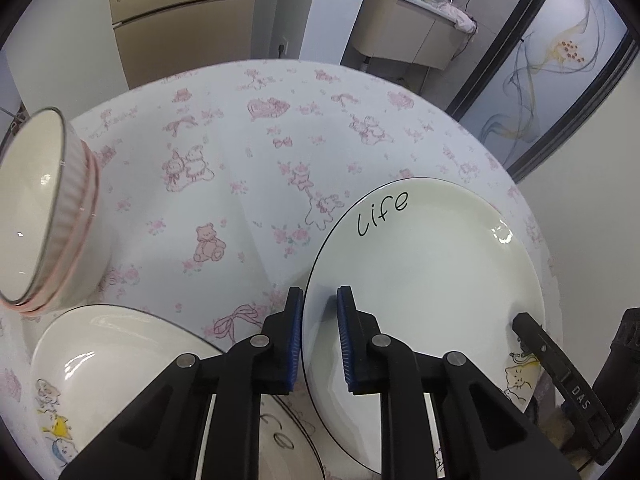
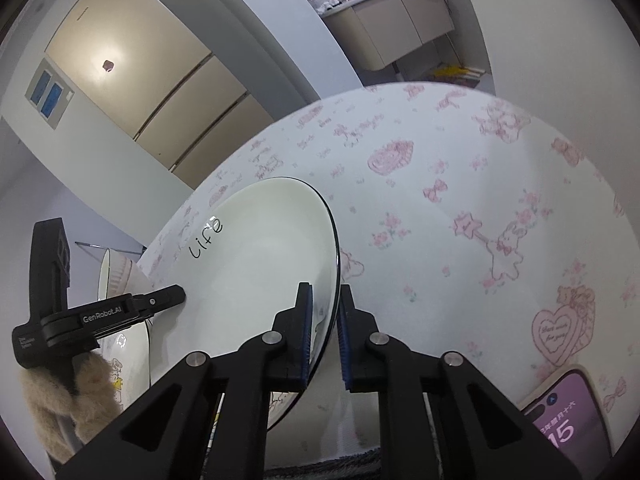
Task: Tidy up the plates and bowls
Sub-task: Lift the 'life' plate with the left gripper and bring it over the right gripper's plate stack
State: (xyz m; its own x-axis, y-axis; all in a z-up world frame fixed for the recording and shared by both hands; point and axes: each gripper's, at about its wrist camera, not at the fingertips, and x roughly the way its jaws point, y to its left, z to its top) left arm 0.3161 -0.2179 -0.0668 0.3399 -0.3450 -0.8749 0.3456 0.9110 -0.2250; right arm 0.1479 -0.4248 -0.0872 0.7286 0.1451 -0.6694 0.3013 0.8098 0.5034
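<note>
A white plate with "Life" written on it is held above the table, tilted. My left gripper is shut on its left rim. My right gripper is shut on its right rim, and the plate also shows in the right wrist view. A second white plate with cartoon prints lies on the table below my left gripper. Stacked pink ribbed bowls stand at the left; they also show small in the right wrist view.
The round table has a white cloth with pink prints. A phone lies at its near right edge. A beige fridge and a vanity cabinet stand beyond the table.
</note>
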